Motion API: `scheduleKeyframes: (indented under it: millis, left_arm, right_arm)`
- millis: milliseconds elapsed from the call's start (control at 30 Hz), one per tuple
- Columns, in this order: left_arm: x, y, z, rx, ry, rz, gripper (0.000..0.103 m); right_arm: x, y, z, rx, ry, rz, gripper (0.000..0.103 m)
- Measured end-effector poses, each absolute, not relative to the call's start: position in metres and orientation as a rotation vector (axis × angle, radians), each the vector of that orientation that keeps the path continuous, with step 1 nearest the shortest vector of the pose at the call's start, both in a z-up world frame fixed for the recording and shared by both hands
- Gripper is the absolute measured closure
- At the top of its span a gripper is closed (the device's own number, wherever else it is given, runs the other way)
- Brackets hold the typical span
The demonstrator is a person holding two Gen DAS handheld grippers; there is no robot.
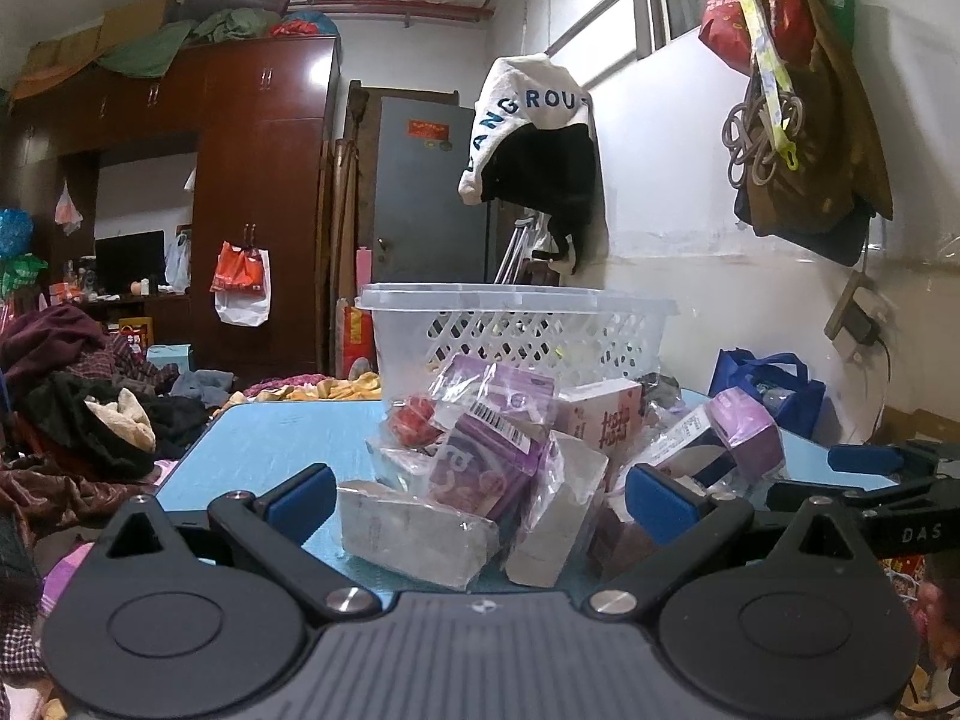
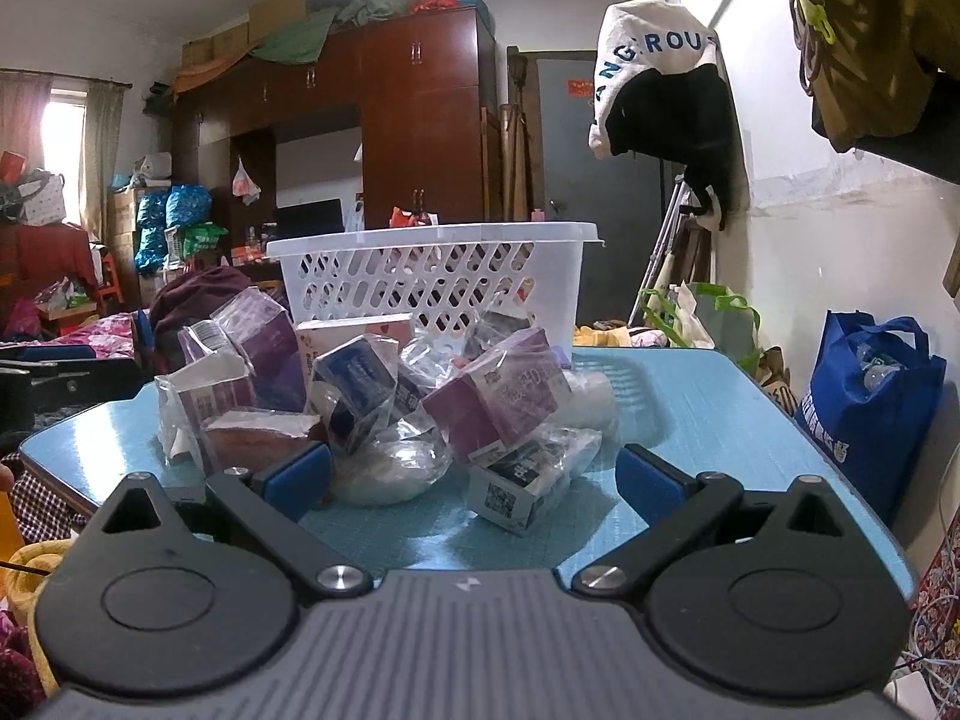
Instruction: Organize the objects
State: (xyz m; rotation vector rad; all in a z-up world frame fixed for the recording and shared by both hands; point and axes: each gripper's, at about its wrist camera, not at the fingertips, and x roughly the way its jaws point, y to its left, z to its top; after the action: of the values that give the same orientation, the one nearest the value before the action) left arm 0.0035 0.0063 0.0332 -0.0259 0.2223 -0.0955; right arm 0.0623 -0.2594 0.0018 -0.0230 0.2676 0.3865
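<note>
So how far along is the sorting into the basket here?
Barely begun. The packets lie heaped on the blue table in front of the white basket. The left gripper and right gripper are both open, holding nothing. The whole pile is left.

The right gripper (image 2: 473, 483) stands wide apart and empty before a heap of plastic-wrapped boxes (image 2: 384, 396) on the blue table (image 2: 708, 420), a white slotted basket (image 2: 435, 279) behind them, possibly holding something.
</note>
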Motion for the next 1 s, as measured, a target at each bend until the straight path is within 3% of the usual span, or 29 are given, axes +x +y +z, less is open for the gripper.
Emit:
scheduleKeyframes:
  millis: [1000]
  left_arm:
    - [0.0079, 0.0062, 0.0277, -0.026, 0.241, -0.104, 0.000]
  right_arm:
    - [0.0656, -0.2607, -0.0005, -0.017, 0.277, 0.396, 0.000]
